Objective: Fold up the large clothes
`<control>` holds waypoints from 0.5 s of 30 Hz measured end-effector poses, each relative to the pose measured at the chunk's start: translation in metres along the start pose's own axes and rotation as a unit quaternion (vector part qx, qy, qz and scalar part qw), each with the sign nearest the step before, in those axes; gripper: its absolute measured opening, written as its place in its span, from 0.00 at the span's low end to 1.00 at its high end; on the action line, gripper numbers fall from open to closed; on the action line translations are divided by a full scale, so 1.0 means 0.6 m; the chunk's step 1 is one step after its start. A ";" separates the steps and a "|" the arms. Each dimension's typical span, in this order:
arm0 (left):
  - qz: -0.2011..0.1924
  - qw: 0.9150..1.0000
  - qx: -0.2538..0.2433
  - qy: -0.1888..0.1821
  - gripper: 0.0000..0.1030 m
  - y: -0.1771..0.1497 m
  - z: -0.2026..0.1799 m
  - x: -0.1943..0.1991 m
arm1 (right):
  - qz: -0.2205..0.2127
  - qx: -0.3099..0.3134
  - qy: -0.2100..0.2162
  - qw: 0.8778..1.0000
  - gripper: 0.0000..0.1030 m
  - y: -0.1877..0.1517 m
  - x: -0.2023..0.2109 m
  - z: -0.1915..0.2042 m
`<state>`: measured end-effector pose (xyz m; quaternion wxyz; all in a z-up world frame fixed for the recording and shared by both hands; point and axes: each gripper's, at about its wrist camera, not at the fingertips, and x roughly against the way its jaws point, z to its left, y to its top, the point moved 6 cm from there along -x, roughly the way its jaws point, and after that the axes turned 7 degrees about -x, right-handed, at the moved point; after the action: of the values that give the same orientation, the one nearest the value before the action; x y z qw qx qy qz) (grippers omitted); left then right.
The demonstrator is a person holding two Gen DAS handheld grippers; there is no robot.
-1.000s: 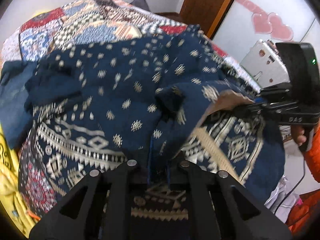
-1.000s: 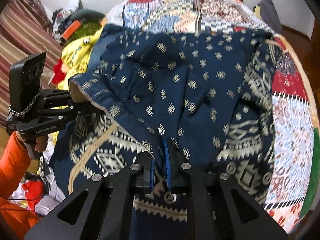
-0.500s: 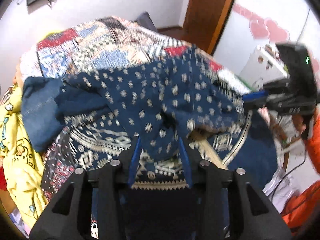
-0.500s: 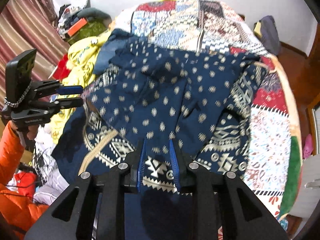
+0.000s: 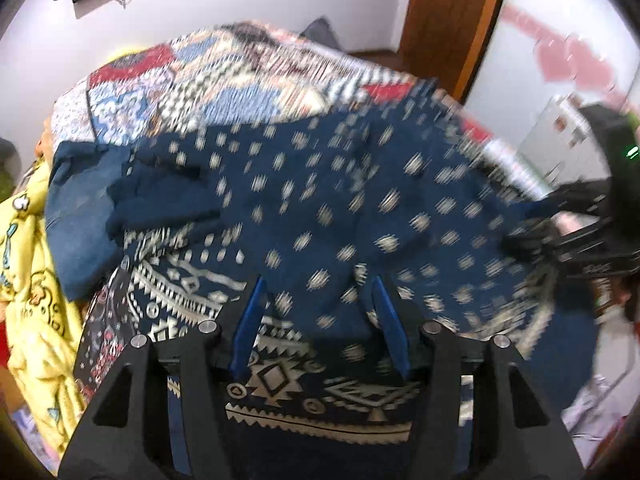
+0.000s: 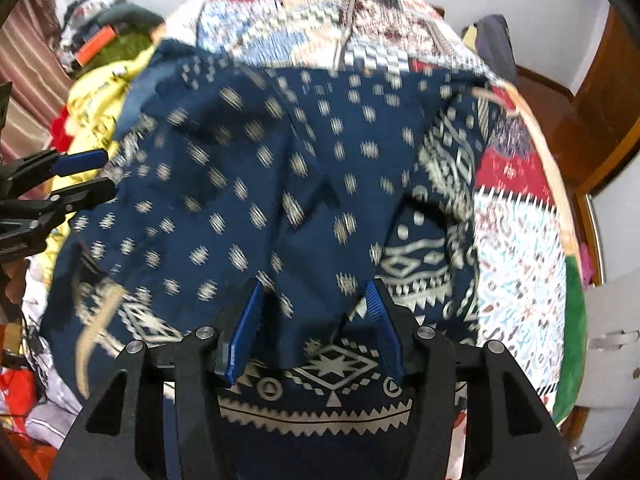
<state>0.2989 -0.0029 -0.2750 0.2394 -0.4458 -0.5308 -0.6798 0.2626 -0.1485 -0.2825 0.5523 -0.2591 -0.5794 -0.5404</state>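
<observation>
A: Both the left gripper (image 5: 318, 320) and the right gripper (image 6: 312, 322) have just been opening; their fingers stand apart, pressing nothing, with the folded edge of the navy garment (image 5: 340, 208) loose between them.

B: It lies on the bed (image 6: 520, 248). Lift straight off without snagging. One garment, two grippers.

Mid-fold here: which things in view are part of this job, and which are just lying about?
Job:
- navy patterned garment
- left gripper
- right gripper
- patchwork quilt underneath

Lying about:
- yellow printed cloth
- plain blue cloth
- clothes heap
</observation>
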 end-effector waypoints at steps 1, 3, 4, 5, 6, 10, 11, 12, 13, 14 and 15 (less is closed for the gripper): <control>0.010 1.000 0.005 0.004 0.53 -0.008 0.005 -0.010 | 0.001 -0.002 0.003 1.000 0.48 -0.003 -0.002 -0.004; 0.019 1.000 0.024 -0.004 0.53 -0.022 0.017 -0.021 | -0.003 -0.009 0.010 1.000 0.48 -0.005 0.004 -0.013; 0.021 0.999 0.031 -0.007 0.53 -0.025 0.024 -0.021 | -0.005 -0.013 0.011 1.000 0.48 -0.003 0.008 -0.018; 0.020 0.999 0.042 -0.012 0.53 -0.028 0.035 -0.018 | -0.009 -0.017 0.010 1.000 0.48 -0.001 0.013 -0.023; 0.019 0.999 0.049 -0.014 0.53 -0.030 0.043 -0.015 | -0.015 -0.021 0.010 1.000 0.48 0.003 0.020 -0.029; -0.007 0.996 0.087 -0.005 0.53 -0.022 0.110 0.015 | -0.045 -0.041 0.008 0.998 0.48 0.024 0.053 -0.053; -0.013 0.995 0.095 0.002 0.53 -0.018 0.128 0.022 | -0.055 -0.048 0.005 0.997 0.48 0.032 0.061 -0.062; -0.018 0.995 0.101 0.009 0.53 -0.016 0.142 0.025 | -0.062 -0.052 0.003 0.997 0.48 0.038 0.065 -0.069; -0.024 0.993 0.111 0.019 0.54 -0.012 0.165 0.030 | -0.070 -0.059 0.001 0.996 0.48 0.045 0.070 -0.078; -0.027 0.992 0.120 0.028 0.54 -0.009 0.184 0.032 | -0.077 -0.065 -0.002 0.995 0.48 0.051 0.074 -0.086; -0.030 0.989 0.136 0.039 0.55 -0.007 0.214 0.033 | -0.083 -0.071 -0.006 0.994 0.48 0.058 0.077 -0.095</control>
<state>0.3313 0.1215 -0.2549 0.2977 -0.3657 -0.6216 -0.6255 0.3024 -0.2043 -0.2395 0.4819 -0.2523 -0.5625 -0.6227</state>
